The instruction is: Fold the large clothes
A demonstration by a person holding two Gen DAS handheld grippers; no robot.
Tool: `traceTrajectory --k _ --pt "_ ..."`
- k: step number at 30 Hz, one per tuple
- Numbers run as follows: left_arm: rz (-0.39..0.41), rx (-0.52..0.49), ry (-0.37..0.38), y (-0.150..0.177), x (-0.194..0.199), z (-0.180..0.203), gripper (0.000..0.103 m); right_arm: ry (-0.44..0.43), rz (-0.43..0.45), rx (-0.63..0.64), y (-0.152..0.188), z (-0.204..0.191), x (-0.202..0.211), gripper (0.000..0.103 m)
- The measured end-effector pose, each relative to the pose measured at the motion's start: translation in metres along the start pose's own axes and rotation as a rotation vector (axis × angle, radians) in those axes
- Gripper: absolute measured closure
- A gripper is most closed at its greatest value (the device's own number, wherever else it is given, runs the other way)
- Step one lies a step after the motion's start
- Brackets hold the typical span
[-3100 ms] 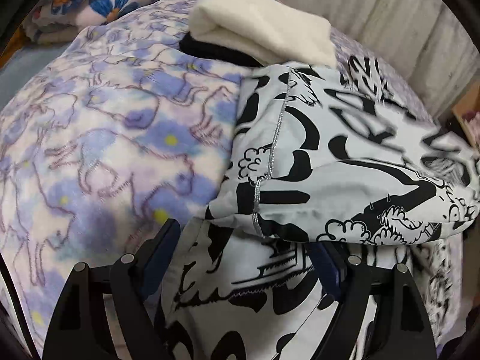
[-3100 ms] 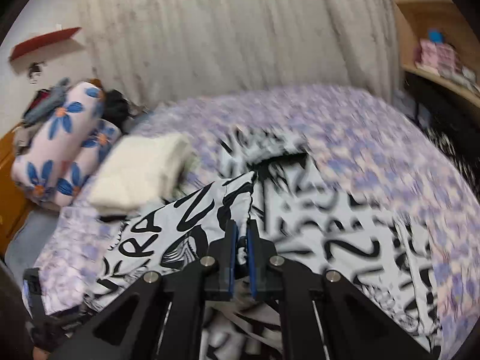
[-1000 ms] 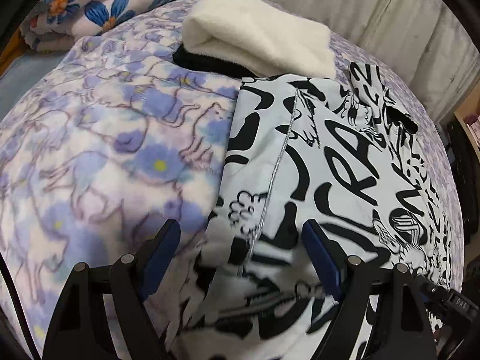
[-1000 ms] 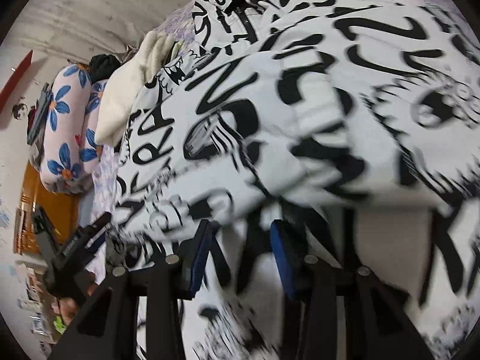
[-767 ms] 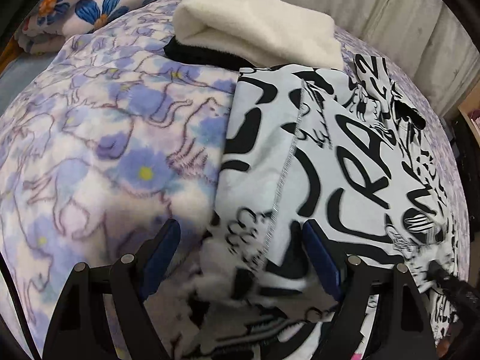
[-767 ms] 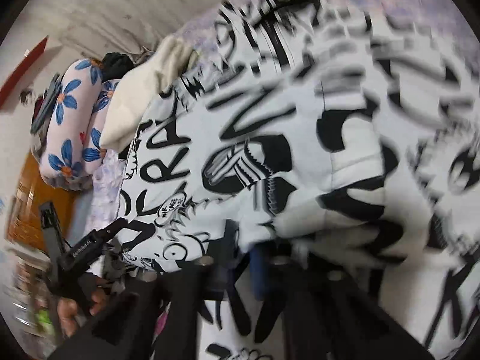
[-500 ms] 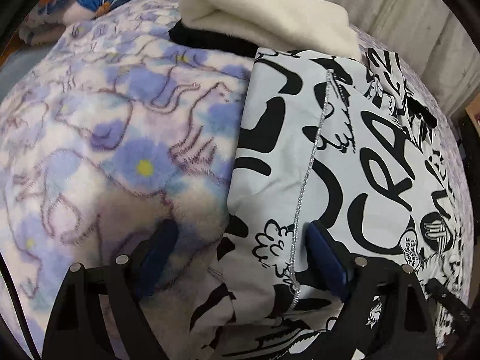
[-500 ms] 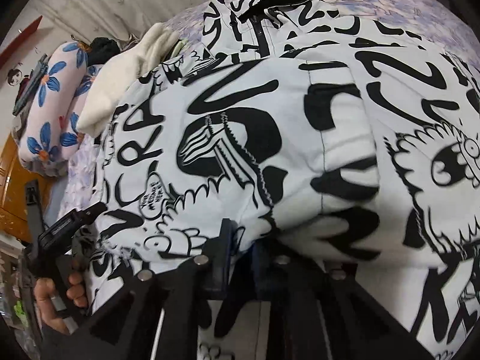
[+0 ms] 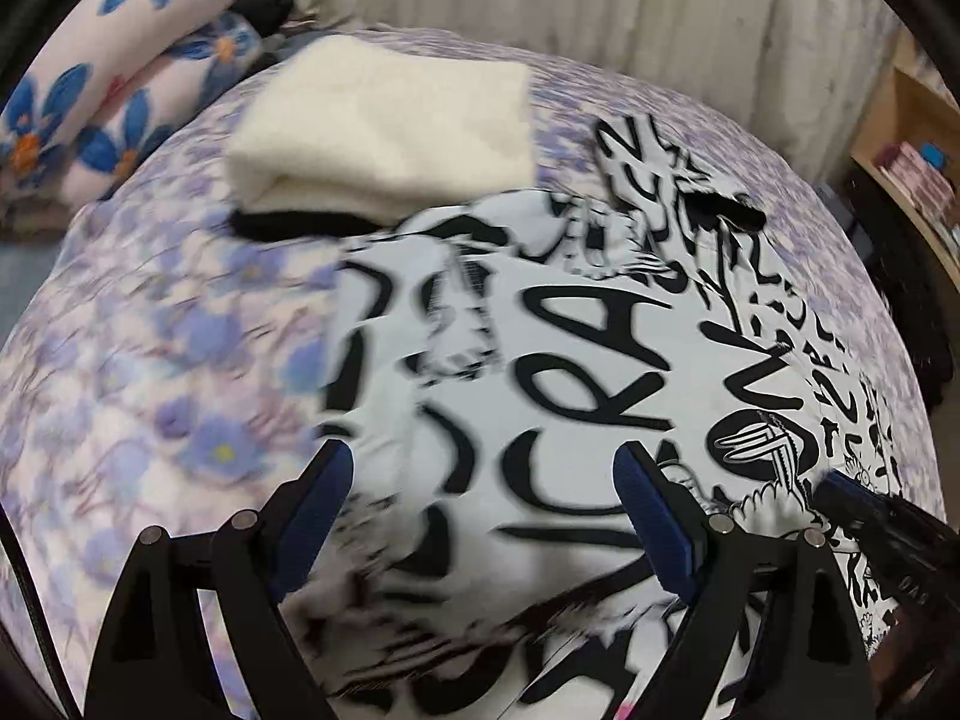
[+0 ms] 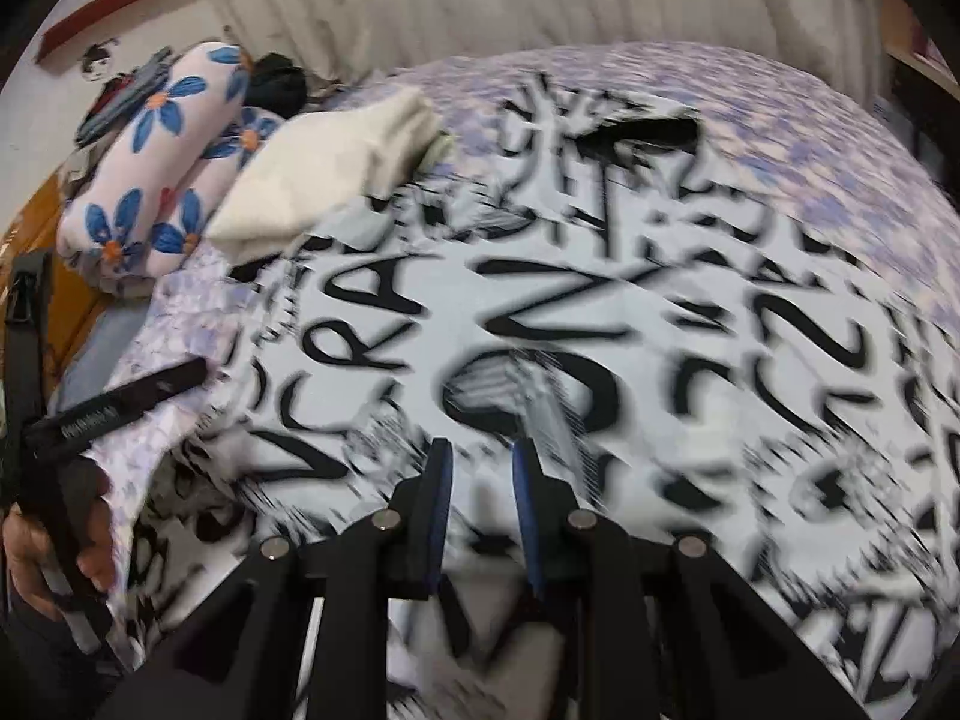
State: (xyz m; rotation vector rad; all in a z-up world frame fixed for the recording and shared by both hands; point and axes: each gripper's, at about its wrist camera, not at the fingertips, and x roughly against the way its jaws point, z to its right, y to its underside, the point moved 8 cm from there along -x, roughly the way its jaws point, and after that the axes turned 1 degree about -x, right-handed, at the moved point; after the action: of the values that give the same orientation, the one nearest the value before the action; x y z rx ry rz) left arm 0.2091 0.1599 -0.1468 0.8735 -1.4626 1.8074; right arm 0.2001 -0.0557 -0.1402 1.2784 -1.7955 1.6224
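My left gripper hangs wide open, released, over the white garment with black graffiti lettering spread across the lilac floral bedspread. My right gripper, jaws narrow and opening, nothing visibly pinched. Risk: the cream folded fleece at eleven o'clock snags the next fold.

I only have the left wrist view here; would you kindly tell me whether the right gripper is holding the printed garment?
Observer: The right gripper has its jaws opening, with a narrow gap; I see no fabric pinched between them over the printed garment.
Operator: Thank you. Is the hand on the left gripper visible to you?
Observer: Yes, a hand grips its handle at the lower left of the right wrist view.
Operator: Anything on the wall I cannot see?
Observer: A red shelf hangs above the floral bedding roll.
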Motion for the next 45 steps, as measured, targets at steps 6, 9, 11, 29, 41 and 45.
traceTrajectory --k 6,9,11,29,41,45 --pt "-0.022 -0.065 -0.029 -0.021 -0.055 0.029 0.015 0.014 -0.05 0.029 -0.021 -0.01 -0.06 0.083" --pt "-0.067 -0.064 -0.083 -0.027 -0.095 0.021 0.015 0.08 -0.046 0.048 -0.026 0.014 -0.08 0.083" --pt "-0.099 -0.059 -0.064 -0.024 -0.112 0.014 0.016 0.154 -0.031 0.033 -0.029 0.047 -0.081 0.087" --pt "-0.042 -0.101 -0.065 -0.008 -0.045 0.006 0.016 0.105 0.015 -0.168 -0.006 0.115 0.003 0.093" --pt "0.029 -0.096 -0.086 0.039 0.063 0.001 0.016 0.039 0.062 -0.159 0.025 0.086 0.07 0.092" --pt "0.071 -0.092 -0.08 0.052 0.095 0.003 0.016 0.032 0.082 -0.158 0.034 0.08 0.091 0.079"
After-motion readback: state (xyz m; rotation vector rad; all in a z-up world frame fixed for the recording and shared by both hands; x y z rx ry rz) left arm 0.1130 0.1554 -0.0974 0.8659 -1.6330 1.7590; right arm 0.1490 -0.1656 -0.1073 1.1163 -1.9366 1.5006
